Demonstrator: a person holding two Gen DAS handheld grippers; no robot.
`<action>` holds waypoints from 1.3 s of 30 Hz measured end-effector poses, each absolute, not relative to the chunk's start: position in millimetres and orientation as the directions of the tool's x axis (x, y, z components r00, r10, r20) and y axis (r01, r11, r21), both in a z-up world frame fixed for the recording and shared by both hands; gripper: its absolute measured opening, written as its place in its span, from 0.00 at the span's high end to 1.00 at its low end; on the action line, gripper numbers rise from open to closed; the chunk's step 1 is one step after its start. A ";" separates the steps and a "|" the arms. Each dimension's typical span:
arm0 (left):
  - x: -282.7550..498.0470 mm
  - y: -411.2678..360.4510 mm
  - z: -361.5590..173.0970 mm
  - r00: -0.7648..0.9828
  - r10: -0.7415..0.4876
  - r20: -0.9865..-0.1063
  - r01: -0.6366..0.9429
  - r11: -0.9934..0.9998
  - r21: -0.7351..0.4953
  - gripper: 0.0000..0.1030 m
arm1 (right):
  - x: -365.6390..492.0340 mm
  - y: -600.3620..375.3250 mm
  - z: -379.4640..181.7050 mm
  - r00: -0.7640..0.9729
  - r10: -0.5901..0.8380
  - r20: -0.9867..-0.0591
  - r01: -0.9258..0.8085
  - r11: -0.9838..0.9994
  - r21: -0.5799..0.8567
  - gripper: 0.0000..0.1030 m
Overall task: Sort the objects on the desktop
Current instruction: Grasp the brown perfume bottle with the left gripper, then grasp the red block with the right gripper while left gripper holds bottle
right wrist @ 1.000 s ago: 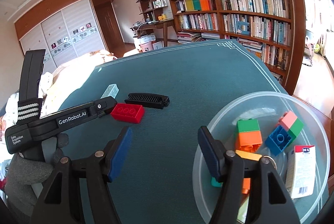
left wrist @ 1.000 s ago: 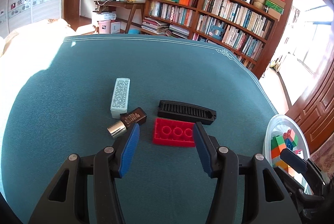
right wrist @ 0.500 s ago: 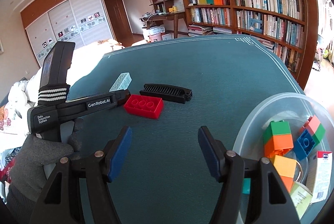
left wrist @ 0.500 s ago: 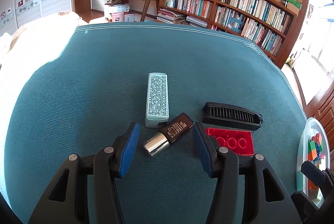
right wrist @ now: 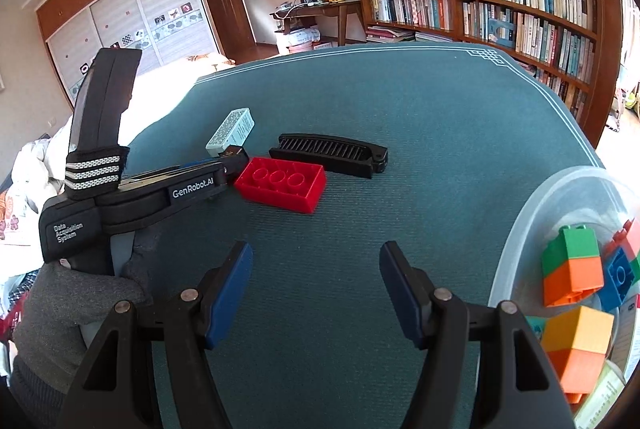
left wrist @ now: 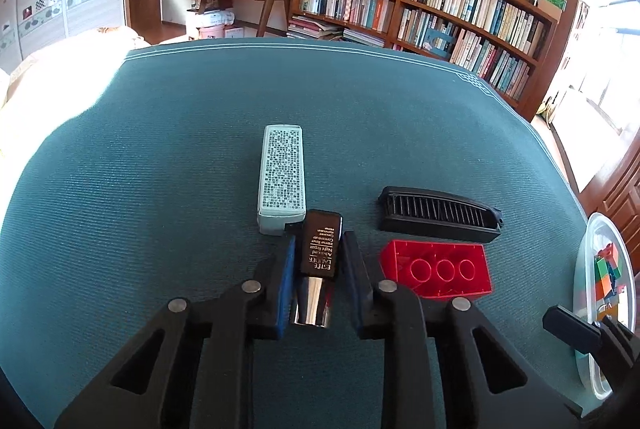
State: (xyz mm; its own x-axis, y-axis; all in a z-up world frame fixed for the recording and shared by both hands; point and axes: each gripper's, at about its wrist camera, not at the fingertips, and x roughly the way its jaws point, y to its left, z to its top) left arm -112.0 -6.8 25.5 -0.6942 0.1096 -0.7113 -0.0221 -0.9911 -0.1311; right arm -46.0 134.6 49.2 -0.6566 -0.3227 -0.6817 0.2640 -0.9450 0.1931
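Left hand-held gripper (left wrist: pixel 319 261): its blue pads have just been closing and now press both sides of the small dark brown cosmetic bottle with a shiny silver cap (left wrist: pixel 319 261). The bottle lies on the teal cloth-covered counter (left wrist: pixel 160 169), cap toward the camera, its far end touching or just short of the pale grey patterned rectangular box (left wrist: pixel 281 177).

To the right of the bottle sits the red plastic building brick with three round studs (left wrist: pixel 438 269), apart from the gripper's right finger. Just behind the brick lies the black folding plastic comb (left wrist: pixel 438 215), lengthwise across the view.

Right hand-held gripper (right wrist: pixel 316 285): jaws wide apart, nothing between them, hovering over bare cloth. In its view the left hand-held gripper is held by a grey-gloved hand (right wrist: pixel 76 293) at the left.

Clear round plastic tub (right wrist: pixel 532 213) stands at the right edge of the counter, just right of the right gripper. It holds stacked green, orange and blue building bricks (right wrist: pixel 572 269) and a printed carton, only partly visible at the frame edge.
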 end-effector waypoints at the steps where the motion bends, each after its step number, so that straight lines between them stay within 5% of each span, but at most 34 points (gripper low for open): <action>1: -109.6 -6.2 25.7 -0.695 0.109 -0.710 -0.023 -0.991 -0.130 0.77 | -47.5 133.3 48.2 -0.652 -0.324 -0.685 0.266 -0.944 0.194 0.32; 15: -90.6 -27.3 29.9 -0.706 -0.046 -0.706 0.118 -0.992 -0.053 0.77 | -86.6 113.0 38.2 -0.604 -0.336 -0.723 0.266 -0.940 0.215 0.28; 34: -94.0 -38.5 21.2 -0.686 -0.028 -0.727 0.119 -0.990 -0.074 0.77 | -112.8 88.8 37.5 -0.609 -0.311 -0.730 0.301 -0.942 0.151 0.22; 36: -94.2 -38.1 20.9 -0.687 -0.030 -0.726 0.119 -0.990 -0.072 0.77 | -111.7 87.7 37.3 -0.607 -0.301 -0.736 0.311 -0.942 0.129 0.23; 39: -95.2 -38.7 20.2 -0.689 -0.029 -0.725 0.118 -0.990 -0.072 0.77 | -105.7 87.0 36.3 -0.614 -0.282 -0.737 0.322 -0.942 0.092 0.40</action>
State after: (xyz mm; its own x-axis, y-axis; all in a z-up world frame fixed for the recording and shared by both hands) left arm -95.2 -38.7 20.2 -0.6886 -0.0291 -0.7245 0.1180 -0.9904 -0.0724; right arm -105.7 87.0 36.3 -0.6145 -0.2818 -0.7369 0.3215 -0.9424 0.0922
